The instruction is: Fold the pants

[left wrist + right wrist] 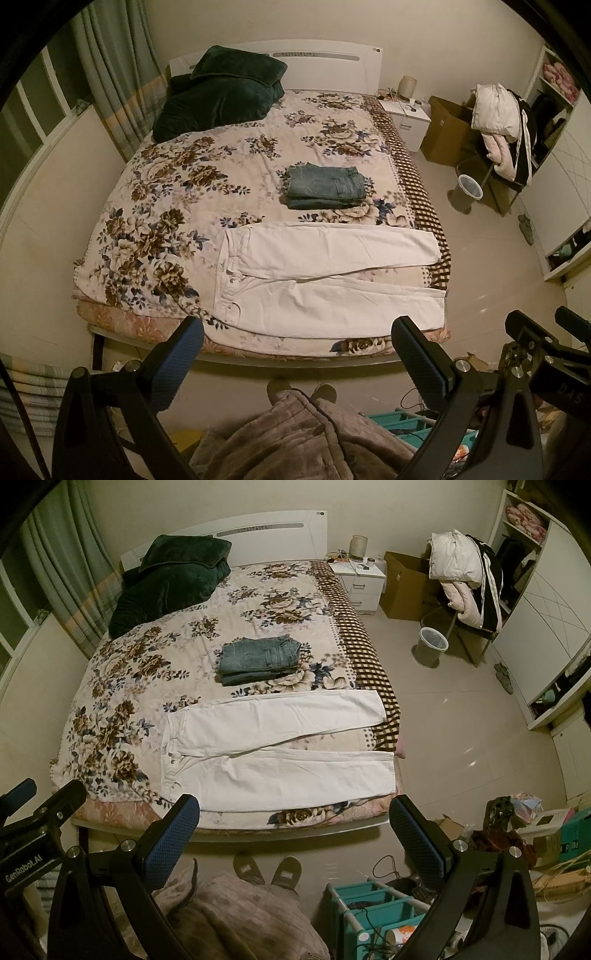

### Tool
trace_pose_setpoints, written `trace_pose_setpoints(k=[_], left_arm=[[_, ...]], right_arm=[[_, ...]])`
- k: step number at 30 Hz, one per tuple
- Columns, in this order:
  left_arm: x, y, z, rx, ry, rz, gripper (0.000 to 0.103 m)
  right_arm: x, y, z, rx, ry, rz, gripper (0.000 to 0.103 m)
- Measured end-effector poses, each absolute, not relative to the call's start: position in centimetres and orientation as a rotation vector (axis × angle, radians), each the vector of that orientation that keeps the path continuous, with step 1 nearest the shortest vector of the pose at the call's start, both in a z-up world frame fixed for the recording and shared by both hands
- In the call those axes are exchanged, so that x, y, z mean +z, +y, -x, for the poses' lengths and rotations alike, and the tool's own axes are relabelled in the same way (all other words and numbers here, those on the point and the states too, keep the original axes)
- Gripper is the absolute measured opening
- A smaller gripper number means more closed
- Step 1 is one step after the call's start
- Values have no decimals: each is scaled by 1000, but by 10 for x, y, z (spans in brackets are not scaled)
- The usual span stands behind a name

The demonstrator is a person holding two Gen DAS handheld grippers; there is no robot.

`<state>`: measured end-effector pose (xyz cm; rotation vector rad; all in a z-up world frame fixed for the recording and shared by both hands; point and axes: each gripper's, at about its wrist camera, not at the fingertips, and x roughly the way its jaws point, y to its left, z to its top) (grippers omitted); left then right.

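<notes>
Lying flat near the foot of the floral bedspread [177, 192], the white pants [332, 280] spread both legs rightward. Left gripper [297, 345], lettered "GenRobot.AI", and right gripper [293, 821] hover spread wide, empty. Folded jeans [258, 659] sit behind.

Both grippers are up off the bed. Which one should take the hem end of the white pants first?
Probably the right gripper. The white pants lie flat, waistband left and hems at the bed's right edge; the left gripper sits nearer the waistband. Both are open, holding nothing.
</notes>
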<state>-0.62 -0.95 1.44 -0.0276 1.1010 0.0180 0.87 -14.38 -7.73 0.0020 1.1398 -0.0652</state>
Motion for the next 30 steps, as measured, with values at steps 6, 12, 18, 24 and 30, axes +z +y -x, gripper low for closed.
trace_pose_setpoints(k=[6,12,18,24,30], left_arm=[[16,-10,6,15,1104,27,103],[18,-13,6,6,1109,32,103],[7,-18,-7,17,1082,25,103],[-22,-20,-56,37,963,-38,103],[-80,-11,-140,39,947,-117,103]], right_arm=[[-78,-144,-7,-63,1141,-3,103],[-79,-143,-6,-66,1143,-4,103],[-96,-143,-16,-83,1170,-18,103],[-136,-142,-60,-120,1100,25,103],[-195,-151,-141,-167,1075,130,103]])
